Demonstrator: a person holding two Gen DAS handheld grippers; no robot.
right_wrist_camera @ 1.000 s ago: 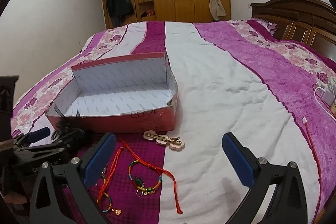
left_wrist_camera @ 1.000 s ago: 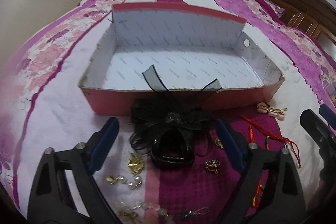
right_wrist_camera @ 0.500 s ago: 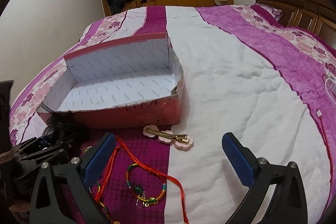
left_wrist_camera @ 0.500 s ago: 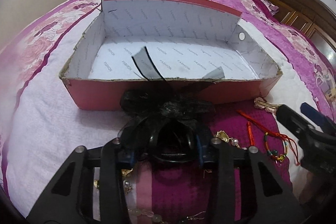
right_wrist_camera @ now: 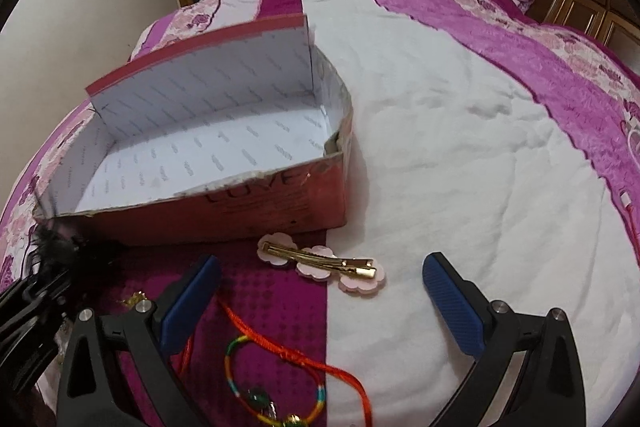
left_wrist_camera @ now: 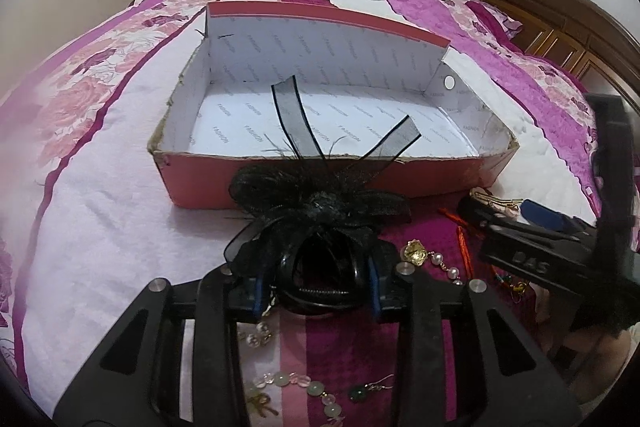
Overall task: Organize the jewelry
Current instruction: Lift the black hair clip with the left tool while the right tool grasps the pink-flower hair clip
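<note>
My left gripper (left_wrist_camera: 316, 293) is shut on a black feathered hair clip (left_wrist_camera: 320, 215), held just in front of the near wall of an open red box (left_wrist_camera: 320, 183) with a white printed lining. My right gripper (right_wrist_camera: 320, 291) is open and empty, low over the bed, with a pink flower hair clip with a gold clasp (right_wrist_camera: 324, 263) lying between its fingertips. The box also shows in the right wrist view (right_wrist_camera: 276, 203). The left gripper and black clip show at the left edge of the right wrist view (right_wrist_camera: 60, 255).
Loose jewelry lies on the purple and white bedspread: a red cord (right_wrist_camera: 296, 351), a multicoloured bracelet (right_wrist_camera: 276, 399), a gold and pearl piece (left_wrist_camera: 424, 255), a pale bead bracelet (left_wrist_camera: 296, 383). A wardrobe and headboard stand behind.
My left gripper closed on the black hair clip and lifted it toward the box. My right gripper moved forward and down to the pink flower clip, staying open.
</note>
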